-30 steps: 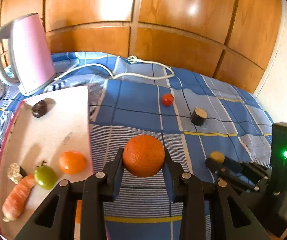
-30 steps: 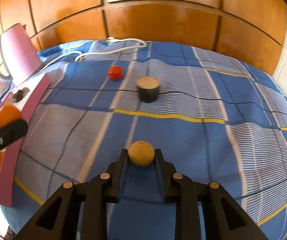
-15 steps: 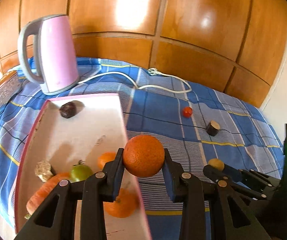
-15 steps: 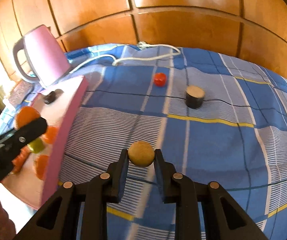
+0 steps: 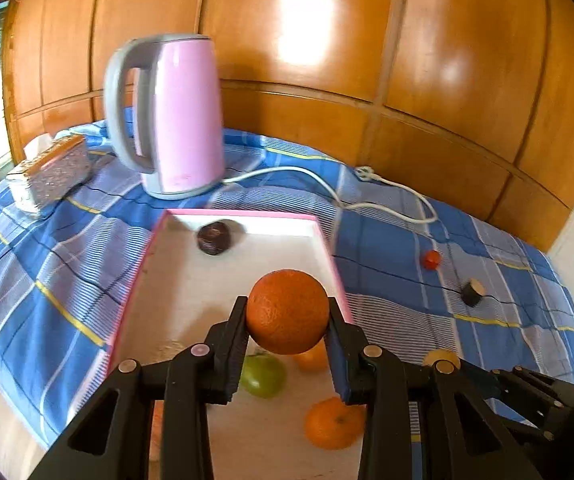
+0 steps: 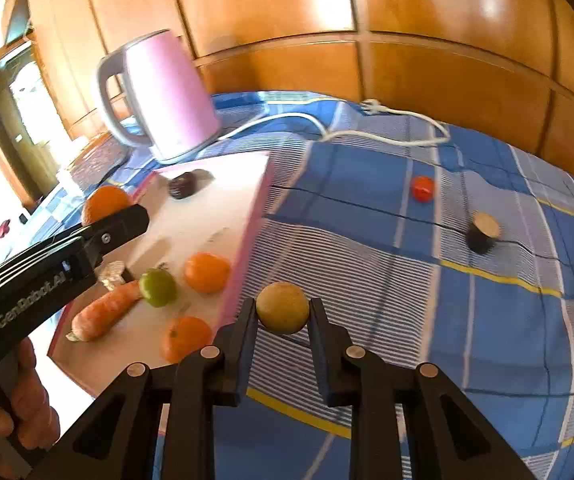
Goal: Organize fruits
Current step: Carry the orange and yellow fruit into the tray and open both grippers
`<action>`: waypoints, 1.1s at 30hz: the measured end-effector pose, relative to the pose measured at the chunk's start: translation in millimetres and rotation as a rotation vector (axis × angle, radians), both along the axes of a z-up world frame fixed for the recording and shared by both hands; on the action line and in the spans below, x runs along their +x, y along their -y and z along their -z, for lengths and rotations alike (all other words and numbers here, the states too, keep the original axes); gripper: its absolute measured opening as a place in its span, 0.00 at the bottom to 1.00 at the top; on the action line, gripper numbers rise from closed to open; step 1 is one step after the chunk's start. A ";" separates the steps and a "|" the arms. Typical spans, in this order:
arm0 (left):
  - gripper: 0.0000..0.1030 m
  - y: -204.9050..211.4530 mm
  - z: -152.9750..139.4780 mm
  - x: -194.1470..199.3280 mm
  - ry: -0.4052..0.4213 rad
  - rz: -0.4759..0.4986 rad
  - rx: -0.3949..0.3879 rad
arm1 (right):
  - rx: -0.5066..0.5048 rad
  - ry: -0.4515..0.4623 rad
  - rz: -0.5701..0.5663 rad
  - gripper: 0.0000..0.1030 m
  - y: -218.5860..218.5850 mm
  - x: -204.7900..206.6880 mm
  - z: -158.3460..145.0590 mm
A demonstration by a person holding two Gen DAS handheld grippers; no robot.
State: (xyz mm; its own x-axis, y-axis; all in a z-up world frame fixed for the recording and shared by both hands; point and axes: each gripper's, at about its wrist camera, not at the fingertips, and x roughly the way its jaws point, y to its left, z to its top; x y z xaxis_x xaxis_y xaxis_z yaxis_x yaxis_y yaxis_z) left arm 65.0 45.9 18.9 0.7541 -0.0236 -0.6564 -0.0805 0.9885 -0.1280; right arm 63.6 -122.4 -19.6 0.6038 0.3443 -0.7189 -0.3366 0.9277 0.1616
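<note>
Over the blue plaid cloth on the counter [image 6: 367,240], the shallow white tray with the pink rim [image 5: 243,213] already carries a carrot [image 6: 103,314], two small tangerines [image 6: 207,272], a green fruit [image 6: 158,287] and a dark plum-like fruit [image 5: 213,237]. Left out on the cloth: a small red fruit [image 6: 423,189] and a dark stubby cylinder [image 6: 483,231]. The left gripper [image 5: 287,320] hangs above the tray, tilted down, jaws clamped on a large round orange [image 5: 287,312]. The right gripper [image 6: 283,312], just beside the tray's edge, has its jaws pinched on a small tan round fruit [image 6: 282,307].
</note>
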 end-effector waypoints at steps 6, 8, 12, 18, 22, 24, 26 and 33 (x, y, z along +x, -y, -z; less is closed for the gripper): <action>0.35 -21.0 2.9 0.8 -0.004 -0.038 0.023 | -0.021 0.008 -0.085 0.25 -29.5 -2.7 -3.2; 0.35 -27.3 4.0 1.1 -0.008 -0.047 0.025 | -0.029 0.008 -0.116 0.25 -40.0 -4.0 -3.0; 0.35 -37.8 6.7 3.0 -0.019 -0.069 0.031 | -0.037 0.010 -0.162 0.25 -56.9 -6.1 -3.3; 0.35 -56.0 8.4 12.2 -0.043 -0.095 0.028 | -0.042 0.019 -0.209 0.25 -78.4 -4.7 -5.4; 0.36 -65.8 8.0 18.8 -0.060 -0.109 0.024 | -0.034 -0.006 -0.216 0.25 -84.9 -0.6 -2.2; 0.36 -67.0 8.9 20.0 -0.065 -0.114 0.022 | -0.036 -0.024 -0.217 0.25 -88.7 1.7 1.3; 0.36 -66.0 10.7 20.4 -0.070 -0.110 0.025 | -0.038 -0.028 -0.216 0.25 -91.4 2.0 4.4; 0.37 -60.9 17.9 20.8 -0.089 -0.105 0.026 | -0.034 -0.049 -0.191 0.25 -89.7 3.3 12.5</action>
State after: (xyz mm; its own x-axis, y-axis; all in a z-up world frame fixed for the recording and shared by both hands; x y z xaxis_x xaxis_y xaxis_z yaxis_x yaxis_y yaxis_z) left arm 85.9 106.8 1.0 0.6903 0.0704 -0.7201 -0.1940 0.9768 -0.0905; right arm 66.9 -32.7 -32.1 0.4937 0.4246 -0.7590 -0.4998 0.8527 0.1519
